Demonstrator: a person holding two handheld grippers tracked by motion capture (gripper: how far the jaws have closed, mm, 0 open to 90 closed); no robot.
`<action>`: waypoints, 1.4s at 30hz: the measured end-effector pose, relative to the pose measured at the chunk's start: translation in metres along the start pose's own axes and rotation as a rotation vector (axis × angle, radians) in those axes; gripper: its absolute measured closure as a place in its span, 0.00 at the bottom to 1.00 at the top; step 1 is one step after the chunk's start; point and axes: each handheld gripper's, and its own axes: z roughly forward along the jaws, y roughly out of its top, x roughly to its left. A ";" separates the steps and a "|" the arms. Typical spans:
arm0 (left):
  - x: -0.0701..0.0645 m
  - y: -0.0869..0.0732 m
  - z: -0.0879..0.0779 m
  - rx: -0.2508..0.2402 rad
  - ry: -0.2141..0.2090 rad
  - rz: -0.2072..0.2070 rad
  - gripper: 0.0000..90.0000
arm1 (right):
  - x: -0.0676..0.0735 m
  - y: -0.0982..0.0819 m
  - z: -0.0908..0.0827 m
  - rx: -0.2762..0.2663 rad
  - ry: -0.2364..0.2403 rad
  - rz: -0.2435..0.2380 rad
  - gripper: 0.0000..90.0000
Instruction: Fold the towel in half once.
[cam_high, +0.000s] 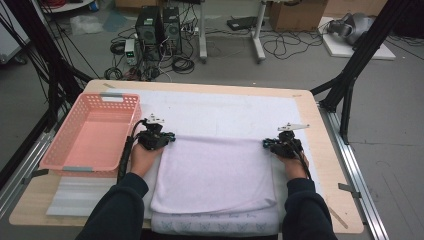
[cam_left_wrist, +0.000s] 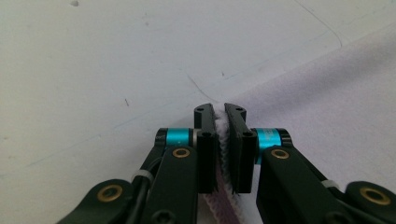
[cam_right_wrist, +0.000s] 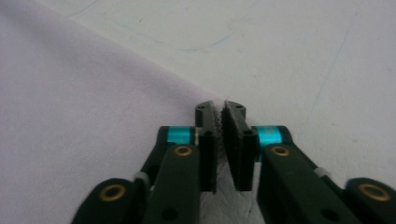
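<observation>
White mat on the bench (cam_high: 327, 165); my left gripper (cam_left_wrist: 220, 122) and right gripper (cam_right_wrist: 220, 116) pinch the towel (cam_high: 215, 175) corners. Thin bites though, so either corner might slip if I lift unevenly.

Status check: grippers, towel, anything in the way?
Left gripper shut on towel corner. Right gripper shut on opposite far corner. Pink basket left, clear of towel.

Dark sleeves; black claw (cam_left_wrist: 220, 116) with teal bands, brass screws.
</observation>
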 end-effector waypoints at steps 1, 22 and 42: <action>0.000 0.001 -0.001 -0.017 0.008 -0.010 0.94 | 0.000 0.001 0.000 0.000 -0.003 -0.018 0.95; 0.037 0.071 0.017 -0.169 0.049 -0.061 0.94 | -0.035 0.067 0.016 -0.110 -0.152 -0.032 0.96; 0.010 0.065 0.004 -0.154 -0.046 -0.035 0.47 | -0.027 0.070 0.003 -0.177 -0.108 0.023 0.66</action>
